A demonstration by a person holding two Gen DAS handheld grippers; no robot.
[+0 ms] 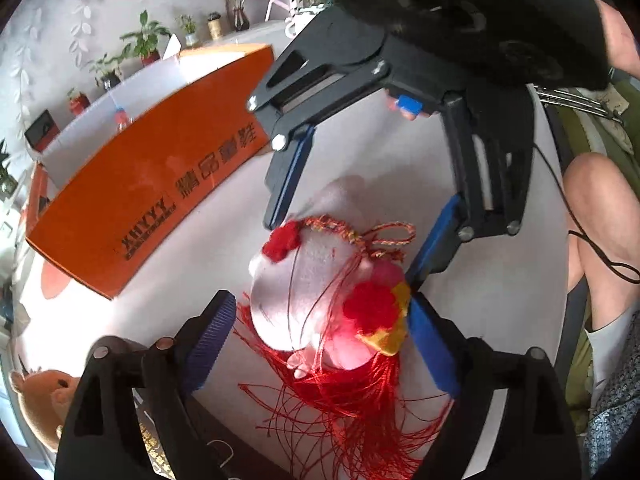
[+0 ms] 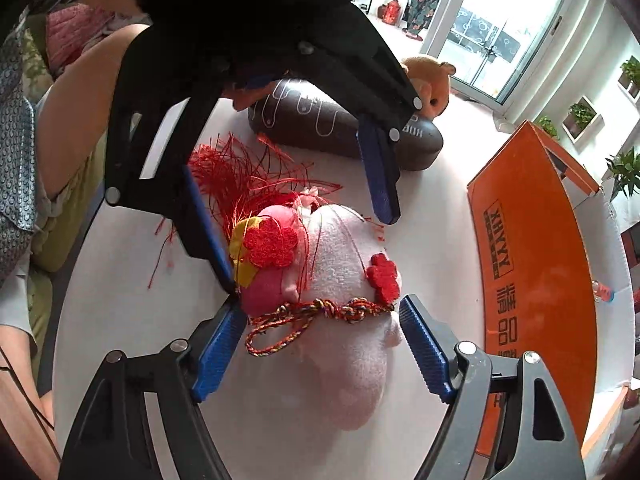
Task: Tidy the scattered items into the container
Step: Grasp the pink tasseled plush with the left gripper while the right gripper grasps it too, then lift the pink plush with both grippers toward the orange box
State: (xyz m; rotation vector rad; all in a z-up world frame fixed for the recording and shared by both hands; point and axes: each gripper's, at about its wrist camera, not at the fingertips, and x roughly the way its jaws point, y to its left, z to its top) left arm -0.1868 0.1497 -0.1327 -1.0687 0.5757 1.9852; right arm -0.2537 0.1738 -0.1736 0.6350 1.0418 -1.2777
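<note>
A pink plush ornament with red felt flowers, a braided cord and a red tassel lies on the white table. It also shows in the right wrist view. My left gripper is open, one finger on each side of the ornament's tassel end. My right gripper is open around the cord end, facing the left one. The two grippers' fingertips nearly meet beside the plush. The orange box stands open to the left; it also shows in the right wrist view.
A brown pouch and a brown plush bear lie beyond the ornament; the bear also shows in the left wrist view. A small bottle lies inside the box. The person's knees are past the table edge. Potted plants line the wall.
</note>
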